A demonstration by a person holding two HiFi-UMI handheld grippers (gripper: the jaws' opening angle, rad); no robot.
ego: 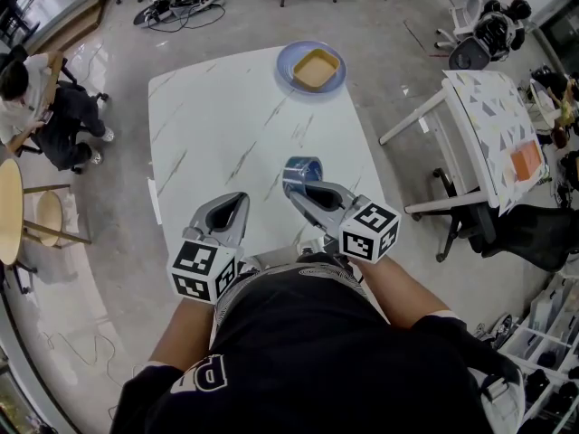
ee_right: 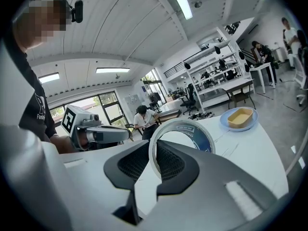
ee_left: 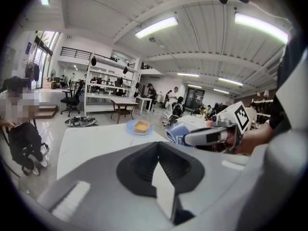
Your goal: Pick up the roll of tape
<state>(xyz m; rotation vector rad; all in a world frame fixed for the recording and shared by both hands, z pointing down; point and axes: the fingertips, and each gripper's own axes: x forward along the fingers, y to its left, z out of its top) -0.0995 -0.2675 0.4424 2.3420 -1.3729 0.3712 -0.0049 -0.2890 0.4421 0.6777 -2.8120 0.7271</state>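
Clearly the right gripper (ee_right: pixel 155 163) has its jaws clamped on one wall of the roll of tape (ego: pixel 302 171), one jaw inside the ring and one outside. The roll looks to hang just above the tabletop (ego: pixel 217 116), near its near edge and toward the right side. Since only a thin wall is pinched, a steady squeeze and a straight, slow lift should stop the roll pivoting, while the left gripper (ego: pixel 241 200), jaws together and empty, is best held aside by the near edge.

A blue plate (ego: pixel 286 70) holding a yellow square dish (ego: pixel 317 68) stands near the far edge of the white marble table (ego: pixel 226 125). A person (ego: pixel 50 107) sits far to the left.
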